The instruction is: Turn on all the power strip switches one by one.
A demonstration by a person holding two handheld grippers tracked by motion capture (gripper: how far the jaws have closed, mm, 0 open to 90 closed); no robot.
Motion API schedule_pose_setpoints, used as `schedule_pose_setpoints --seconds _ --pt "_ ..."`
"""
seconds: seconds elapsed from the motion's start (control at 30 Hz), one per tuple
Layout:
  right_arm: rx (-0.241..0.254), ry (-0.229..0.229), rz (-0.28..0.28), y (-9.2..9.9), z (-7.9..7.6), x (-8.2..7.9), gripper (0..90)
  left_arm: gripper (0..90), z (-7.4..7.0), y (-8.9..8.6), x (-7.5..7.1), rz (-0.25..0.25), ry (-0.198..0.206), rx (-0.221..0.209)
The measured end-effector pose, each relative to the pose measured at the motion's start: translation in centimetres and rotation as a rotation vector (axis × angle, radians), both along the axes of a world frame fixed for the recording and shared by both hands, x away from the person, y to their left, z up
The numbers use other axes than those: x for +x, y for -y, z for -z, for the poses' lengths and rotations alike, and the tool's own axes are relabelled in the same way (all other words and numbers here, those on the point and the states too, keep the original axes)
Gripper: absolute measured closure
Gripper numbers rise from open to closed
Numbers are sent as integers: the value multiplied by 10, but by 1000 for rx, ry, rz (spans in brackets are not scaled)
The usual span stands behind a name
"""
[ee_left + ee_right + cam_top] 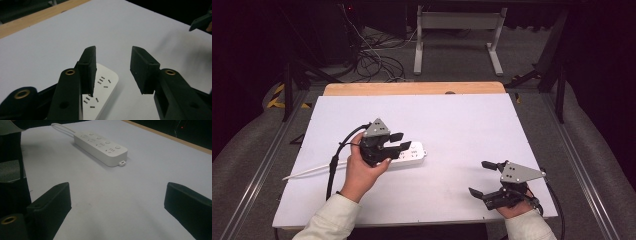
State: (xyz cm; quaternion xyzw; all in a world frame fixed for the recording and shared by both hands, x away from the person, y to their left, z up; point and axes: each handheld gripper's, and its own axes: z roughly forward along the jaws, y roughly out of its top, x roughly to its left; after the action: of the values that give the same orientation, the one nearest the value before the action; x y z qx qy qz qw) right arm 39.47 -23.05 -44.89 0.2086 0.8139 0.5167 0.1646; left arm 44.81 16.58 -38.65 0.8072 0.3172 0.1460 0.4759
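Smooth white oblong power strip flat mid-table, left gripper raised over it, jaws parted, empty, right gripper wide open near front right corner

A white table top with a wooden strip along its upper edge spans the frame's centre. A white power strip lies flat left of centre, its cord trailing toward the left edge.

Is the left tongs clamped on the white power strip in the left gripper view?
No: the left tongs stand open above the power strip, with bare table showing in the gap between the jaws.
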Motion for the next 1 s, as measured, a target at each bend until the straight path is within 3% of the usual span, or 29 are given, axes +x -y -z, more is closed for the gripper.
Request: schedule_pose_setpoints --seconds 0.17,0.37,0.57,0.77,1.0 --pt "2 1 1 0 0 0 76 521 -4 -8 -11 9 25 11" --pt "6 1 0 1 0 0 76 467 -2 -19 -25 7 44 -10" --pt "7 0 0 1 0 0 76 396 2 -33 -39 -17 120 -31" --pt "7 1 1 1 0 -1 76 334 11 -53 -51 -28 145 -103" --pt "6 0 0 1 0 -1 76 299 27 -76 -67 -62 177 -85"
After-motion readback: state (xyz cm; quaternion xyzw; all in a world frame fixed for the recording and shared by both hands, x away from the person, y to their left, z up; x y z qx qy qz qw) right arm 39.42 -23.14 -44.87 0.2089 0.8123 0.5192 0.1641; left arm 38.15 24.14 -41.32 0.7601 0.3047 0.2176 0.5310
